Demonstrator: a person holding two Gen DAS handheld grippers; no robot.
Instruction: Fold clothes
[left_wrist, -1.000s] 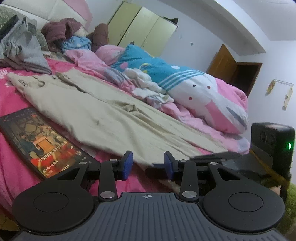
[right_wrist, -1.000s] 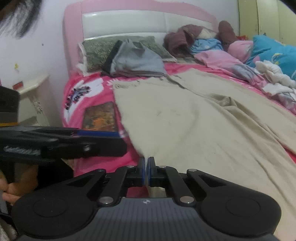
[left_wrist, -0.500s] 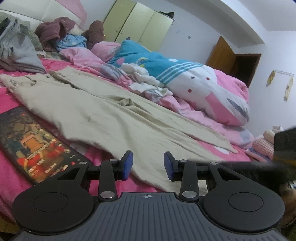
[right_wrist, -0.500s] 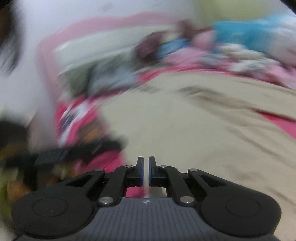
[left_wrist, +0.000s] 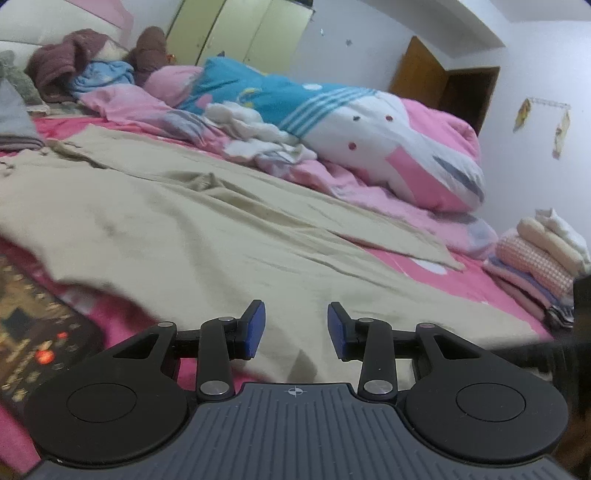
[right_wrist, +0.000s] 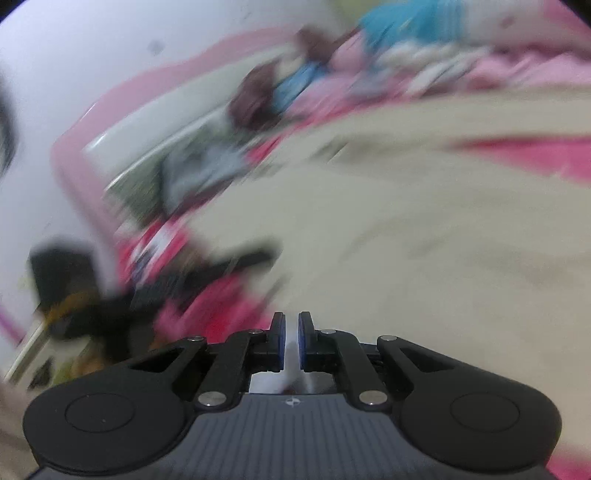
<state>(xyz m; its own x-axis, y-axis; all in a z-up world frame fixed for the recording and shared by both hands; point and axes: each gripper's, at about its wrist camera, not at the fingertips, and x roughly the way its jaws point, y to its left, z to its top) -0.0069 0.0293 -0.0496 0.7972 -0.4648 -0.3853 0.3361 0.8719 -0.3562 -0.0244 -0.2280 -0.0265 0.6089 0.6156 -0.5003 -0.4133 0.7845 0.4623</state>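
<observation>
Start at nine o'clock in your left wrist view: a phone (left_wrist: 33, 332) with a lit screen lies on the pink bed sheet (left_wrist: 122, 314), its near corner just beside the hem of the beige trousers (left_wrist: 192, 229). Those trousers are spread flat across the bed from about ten o'clock to four o'clock, with one leg running toward three o'clock. Your left gripper (left_wrist: 295, 326) sits at six o'clock, low over the trousers' near edge; its blue pads (left_wrist: 255, 328) stand partly apart with only cloth seen beyond the gap, and nothing is pinched between them. At twelve o'clock a heap of pink, white and blue bedding (left_wrist: 332, 122) runs along the far side of the bed, with green wardrobe doors (left_wrist: 240, 33) behind it. At three o'clock a stack of folded clothes (left_wrist: 539, 258) rests at the bed's far end. Your right wrist view is heavily smeared. At nine o'clock in it a dark blur is the left gripper (right_wrist: 207, 273), beside the pink sheet. The beige trousers (right_wrist: 388, 221) fill the centre out to three o'clock. At six o'clock your right gripper (right_wrist: 291, 341) has its pads almost together with a thin slit between them; pale material shows in the slit, but you cannot tell whether it is being gripped.
</observation>
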